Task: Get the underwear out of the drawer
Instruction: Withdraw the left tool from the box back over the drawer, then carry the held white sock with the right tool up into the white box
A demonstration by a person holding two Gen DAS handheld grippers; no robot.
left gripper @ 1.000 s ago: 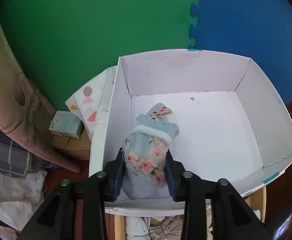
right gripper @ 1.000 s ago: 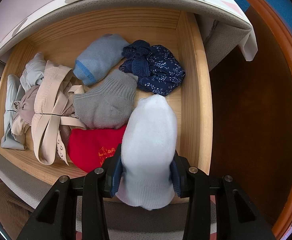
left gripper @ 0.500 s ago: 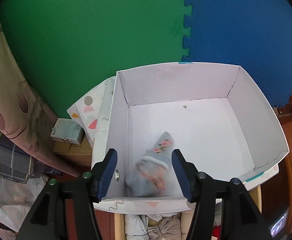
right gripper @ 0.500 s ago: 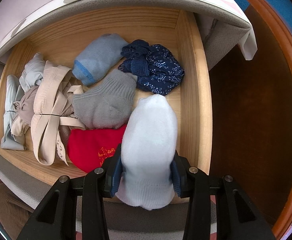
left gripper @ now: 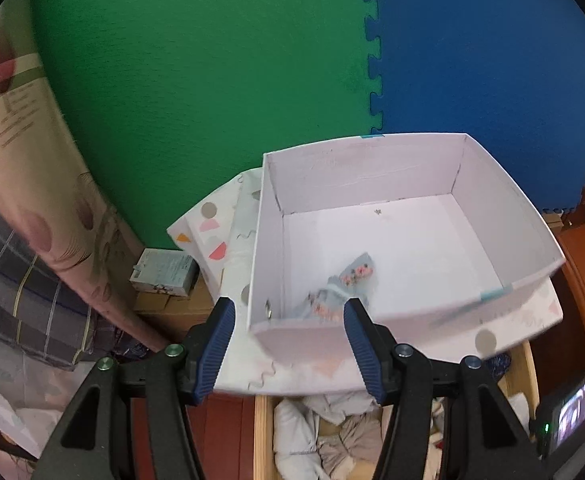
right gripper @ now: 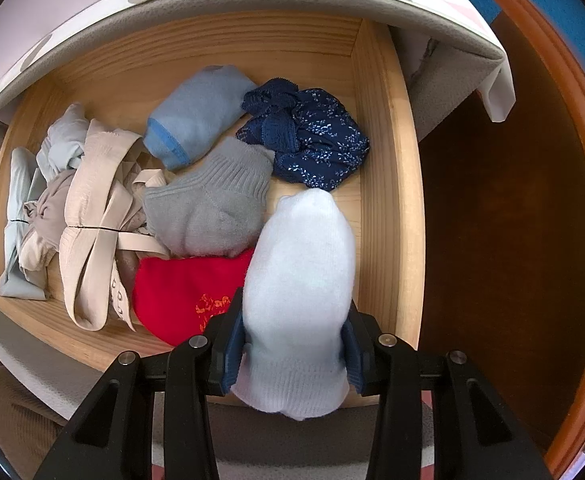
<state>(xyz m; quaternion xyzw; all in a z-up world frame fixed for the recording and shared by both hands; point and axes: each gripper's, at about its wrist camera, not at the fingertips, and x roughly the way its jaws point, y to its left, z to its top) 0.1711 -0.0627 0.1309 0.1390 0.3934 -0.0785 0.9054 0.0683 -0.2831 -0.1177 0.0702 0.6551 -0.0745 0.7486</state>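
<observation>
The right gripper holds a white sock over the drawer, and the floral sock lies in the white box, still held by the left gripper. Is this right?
Not quite. In the left wrist view the left gripper is open and empty; the floral sock lies loose in the white box.

Green foam mat [left gripper: 196,92] and blue foam mat [left gripper: 488,52] are seen interlocked along a toothed seam. A small printed carton [left gripper: 163,273] is noted beside plaid bedding [left gripper: 20,280], lower left.

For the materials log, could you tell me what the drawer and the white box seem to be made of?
Drawer: apparently unfinished light wood, with visible grain lines and matte surface. White box: probably cardboard, given thin flat walls, creased corners and matte interior.
</observation>
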